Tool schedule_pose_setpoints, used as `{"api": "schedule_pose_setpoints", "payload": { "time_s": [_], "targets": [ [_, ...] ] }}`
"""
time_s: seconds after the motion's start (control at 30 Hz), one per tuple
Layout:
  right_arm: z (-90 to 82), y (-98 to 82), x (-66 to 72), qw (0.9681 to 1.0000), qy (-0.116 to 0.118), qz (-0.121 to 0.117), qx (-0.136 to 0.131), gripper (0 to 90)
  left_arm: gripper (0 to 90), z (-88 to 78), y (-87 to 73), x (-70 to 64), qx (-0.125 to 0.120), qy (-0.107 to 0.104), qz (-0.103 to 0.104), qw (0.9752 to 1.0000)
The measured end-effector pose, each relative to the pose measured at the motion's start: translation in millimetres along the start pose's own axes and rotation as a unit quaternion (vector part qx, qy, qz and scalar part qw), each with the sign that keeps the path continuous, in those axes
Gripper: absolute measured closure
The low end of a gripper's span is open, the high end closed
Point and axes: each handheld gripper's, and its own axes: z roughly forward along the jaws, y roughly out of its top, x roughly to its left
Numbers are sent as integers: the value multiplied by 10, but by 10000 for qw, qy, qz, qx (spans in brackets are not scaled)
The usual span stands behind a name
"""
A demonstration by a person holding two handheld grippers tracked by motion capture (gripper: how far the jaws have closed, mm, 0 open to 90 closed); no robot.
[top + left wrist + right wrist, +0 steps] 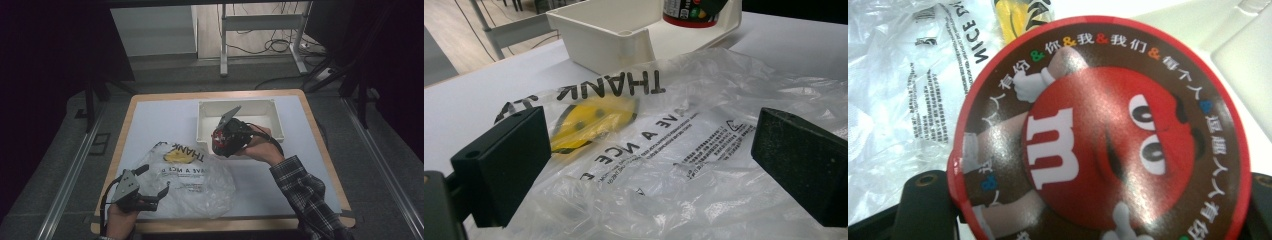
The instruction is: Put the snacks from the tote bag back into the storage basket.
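Red-lidded candy tub (pixel 1098 145), rigid and likely smooth, sits clamped in the right gripper (pixel 225 141) beside the bin (pixel 272 107). Left gripper (pixel 150 192) gapes empty over the flimsy bag (pixel 200 185); best pinched at a fold.

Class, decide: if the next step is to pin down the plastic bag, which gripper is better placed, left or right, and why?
Left, probably. The left gripper is open at the plastic bag's edge, jaws either side of it. The right gripper is shut on a round candy container beside the white bin.
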Motion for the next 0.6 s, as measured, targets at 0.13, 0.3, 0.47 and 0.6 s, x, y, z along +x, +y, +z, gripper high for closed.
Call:
{"api": "schedule_pose_setpoints", "payload": {
  "time_s": [0.13,0.3,0.47,0.6],
  "targets": [
    [34,14,-41,10000,-4,-16,10,259,24,0,0,0,-1,-2,-1,10000],
    [72,18,-103,10000,-17,10,28,259,24,-3,0,6,13,2,22,10000],
    [114,19,-172,10000,-18,27,19,259,24,-3,-1,5,11,9,20,10000],
    [137,36,-220,10000,-22,25,-18,259,24,-3,-1,6,12,7,21,10000]
  ]
}}
